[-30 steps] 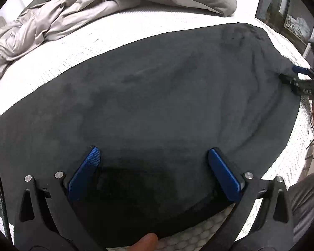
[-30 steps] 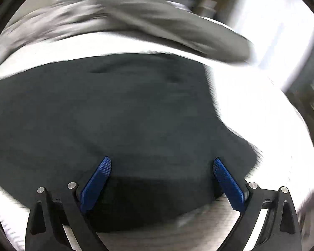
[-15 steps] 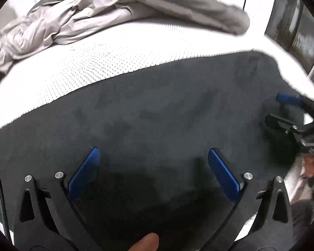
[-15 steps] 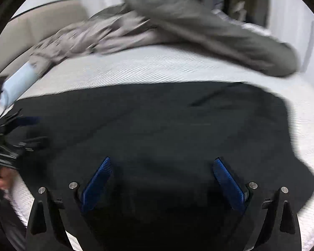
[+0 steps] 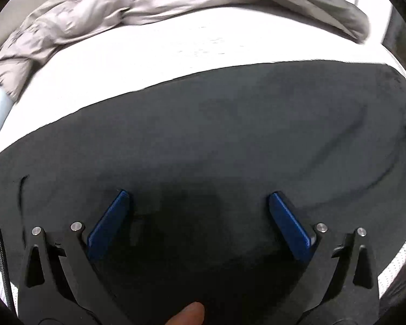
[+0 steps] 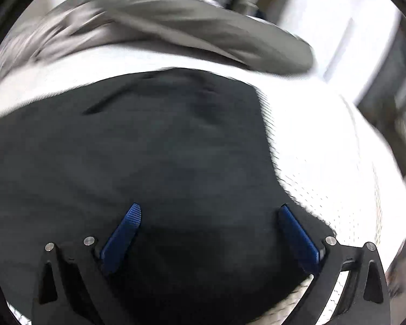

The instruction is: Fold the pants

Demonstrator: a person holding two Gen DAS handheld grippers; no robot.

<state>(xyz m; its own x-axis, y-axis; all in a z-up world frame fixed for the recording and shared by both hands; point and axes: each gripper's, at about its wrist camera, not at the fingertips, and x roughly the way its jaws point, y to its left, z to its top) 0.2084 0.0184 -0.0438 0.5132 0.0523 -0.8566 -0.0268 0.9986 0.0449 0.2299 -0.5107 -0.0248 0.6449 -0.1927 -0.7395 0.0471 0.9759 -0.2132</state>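
Observation:
Black pants (image 5: 216, 135) lie flat across a white mattress (image 5: 149, 62). They fill the middle of both wrist views, also in the right wrist view (image 6: 154, 149). My left gripper (image 5: 199, 203) is open just above the pants, blue pads wide apart, holding nothing. My right gripper (image 6: 209, 214) is open over the pants near their right edge, holding nothing. A fingertip (image 5: 188, 312) shows at the bottom of the left wrist view.
A crumpled grey duvet (image 5: 108, 16) lies along the far side of the mattress and shows in the right wrist view (image 6: 197, 29) too. Bare white mattress (image 6: 338, 157) lies right of the pants. Dark furniture stands beyond the right edge.
Both grippers stay open and have shifted over the pants. The right gripper has left the left wrist view. The right view has swung towards the pants' right edge.

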